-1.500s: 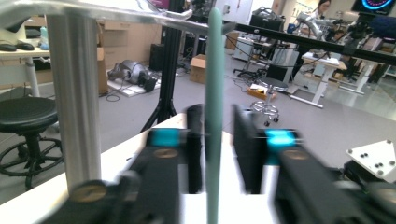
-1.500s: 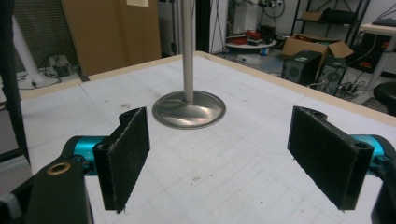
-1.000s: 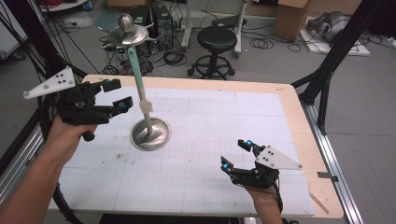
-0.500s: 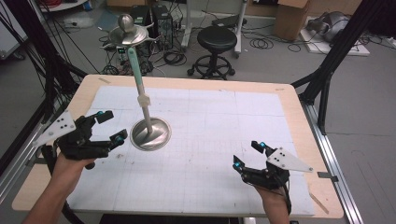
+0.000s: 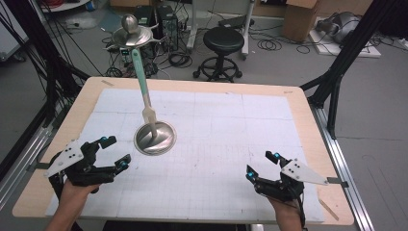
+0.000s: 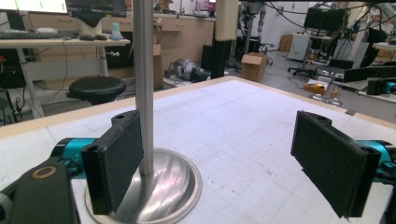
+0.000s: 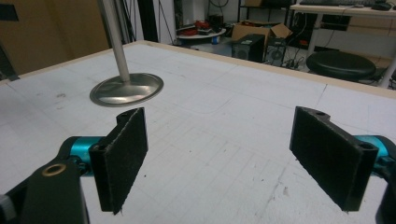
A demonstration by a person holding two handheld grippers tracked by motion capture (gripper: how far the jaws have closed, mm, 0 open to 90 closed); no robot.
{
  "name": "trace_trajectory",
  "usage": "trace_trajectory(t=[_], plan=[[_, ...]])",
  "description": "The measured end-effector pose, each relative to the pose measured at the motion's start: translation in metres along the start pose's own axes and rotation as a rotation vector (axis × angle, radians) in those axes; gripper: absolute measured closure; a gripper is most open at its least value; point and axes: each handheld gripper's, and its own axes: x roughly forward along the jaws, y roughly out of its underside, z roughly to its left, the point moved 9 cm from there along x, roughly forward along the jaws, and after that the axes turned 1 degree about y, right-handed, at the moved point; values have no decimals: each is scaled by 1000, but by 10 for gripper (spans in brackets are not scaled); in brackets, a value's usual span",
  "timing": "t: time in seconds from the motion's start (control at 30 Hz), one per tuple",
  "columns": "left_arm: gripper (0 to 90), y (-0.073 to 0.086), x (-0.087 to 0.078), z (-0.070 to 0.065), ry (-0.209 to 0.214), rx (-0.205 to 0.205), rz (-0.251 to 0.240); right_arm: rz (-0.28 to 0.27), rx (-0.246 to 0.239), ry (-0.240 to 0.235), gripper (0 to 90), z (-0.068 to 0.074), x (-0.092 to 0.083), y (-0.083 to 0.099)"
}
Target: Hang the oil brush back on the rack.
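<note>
I have both grippers low over the tabletop (image 5: 269,120), left gripper (image 5: 111,153) and right gripper (image 5: 262,163) fingers wide and empty, the metal stand (image 5: 155,137) upright left of centre, ungrasped

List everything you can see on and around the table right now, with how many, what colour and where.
Metal stand: one, silver round base with upright pole, left-centre of table.
Pole sleeve: one, teal, upper pole.
Table: one, wooden edge, white gridded mat.
Stool: one, black, floor beyond table.
Cardboard box: one, brown, far floor.
Left gripper: one, black, open, near the stand's base.
Right gripper: one, black, open, near-right of table.
</note>
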Motion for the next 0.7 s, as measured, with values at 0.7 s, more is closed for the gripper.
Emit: trace_trajectory(t=[0.7], plan=[[178,13,-2,1,2,-21,22,6,13,4,184,1,1,3]])
